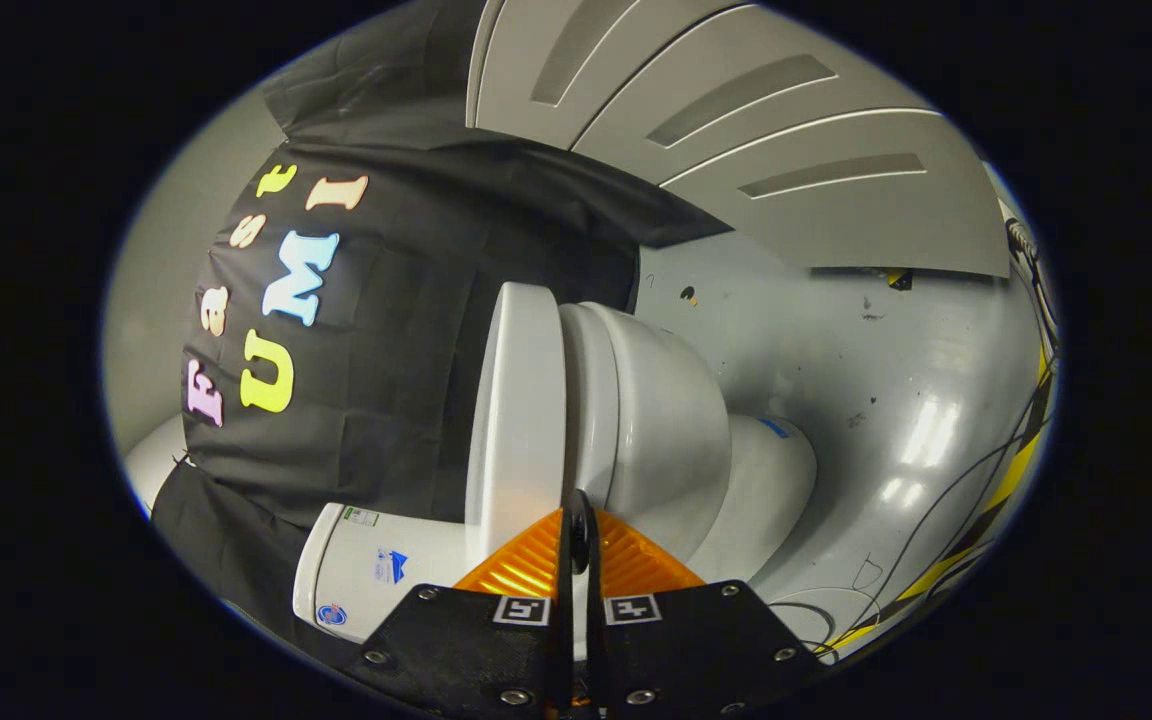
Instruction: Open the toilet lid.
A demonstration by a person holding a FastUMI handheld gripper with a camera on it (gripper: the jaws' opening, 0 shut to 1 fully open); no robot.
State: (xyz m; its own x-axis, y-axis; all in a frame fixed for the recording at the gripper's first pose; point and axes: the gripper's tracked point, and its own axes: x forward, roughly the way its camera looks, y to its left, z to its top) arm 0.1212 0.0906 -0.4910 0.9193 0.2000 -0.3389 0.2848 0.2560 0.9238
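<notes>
The view is rolled on its side. A white toilet lies just ahead of my fingers. Its lid point(516, 400) is a flat white slab lying down against the seat and bowl point(656, 420). My gripper point(576, 525) is shut, fingers pressed together with nothing seen between them. Their tips sit right at the front rim of the toilet, on the seam where the lid meets the seat. The white tank point(366, 570) with small stickers is beside the fingers, behind the lid. The pedestal point(771, 480) shows beyond the bowl.
Black cloth wall point(406, 330) hangs behind the tank and lid. A glossy grey floor point(886, 400) spreads around the pedestal, with thin cables point(946, 500) and yellow-black tape point(996, 500) along its edge. Grey panelled walls point(736, 100) stand beyond.
</notes>
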